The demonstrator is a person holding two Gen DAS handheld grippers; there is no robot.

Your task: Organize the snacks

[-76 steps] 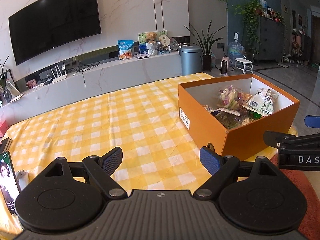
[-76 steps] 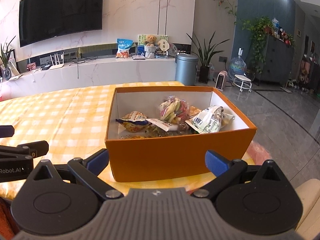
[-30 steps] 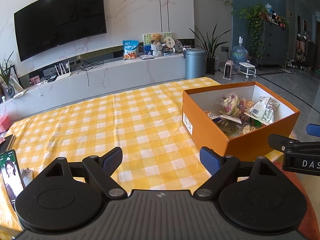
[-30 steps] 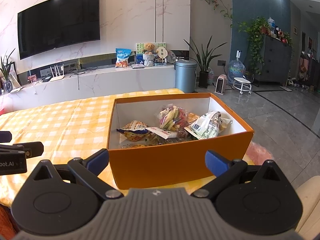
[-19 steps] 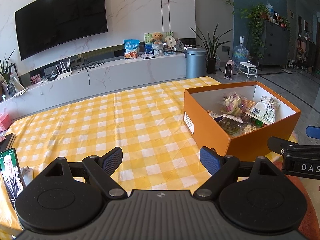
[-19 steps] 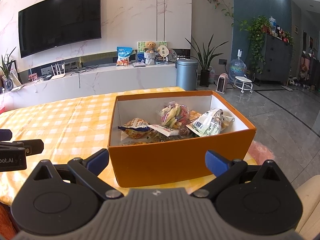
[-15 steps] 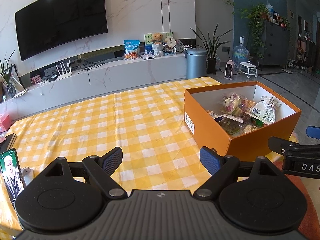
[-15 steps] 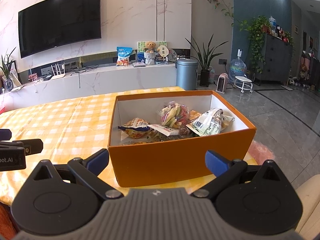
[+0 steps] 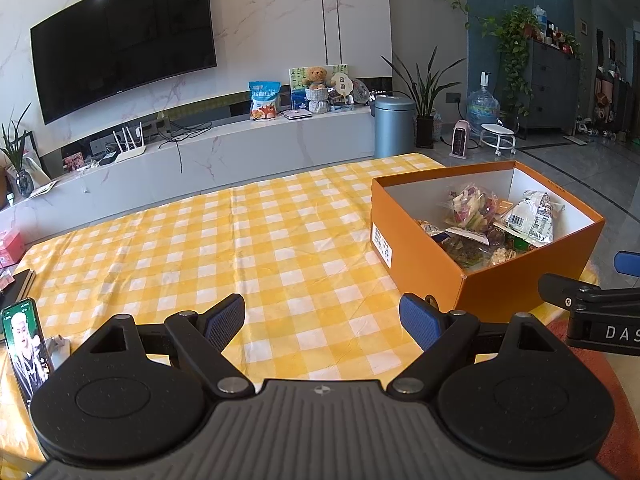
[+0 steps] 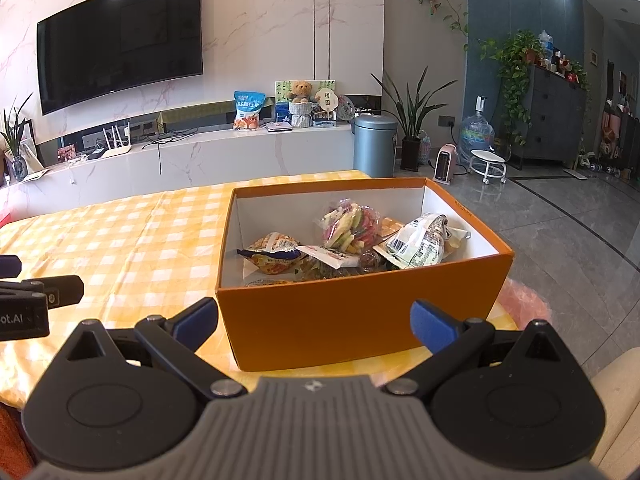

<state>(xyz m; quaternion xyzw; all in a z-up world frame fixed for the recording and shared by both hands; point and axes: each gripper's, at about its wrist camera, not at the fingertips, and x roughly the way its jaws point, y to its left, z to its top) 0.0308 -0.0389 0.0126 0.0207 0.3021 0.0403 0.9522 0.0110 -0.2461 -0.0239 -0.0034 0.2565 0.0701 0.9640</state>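
Both claws gape wide and hold nothing: the left claw (image 9: 322, 316) over the checked counter (image 9: 280, 240), the right claw (image 10: 316, 320) facing the orange box (image 10: 360, 316), where the snacks (image 10: 348, 244) lie piled.

A home living room: a wall-mounted television (image 9: 120, 42) is hanging above a marble console (image 9: 224, 152), with houseplants (image 10: 412, 120) and a teddy bear (image 10: 301, 92) sitting nearby.

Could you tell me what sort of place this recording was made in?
Most likely a home living room: a wall-mounted TV above a low marble console, potted plants, and a table with a yellow checked cloth holding an orange snack box.
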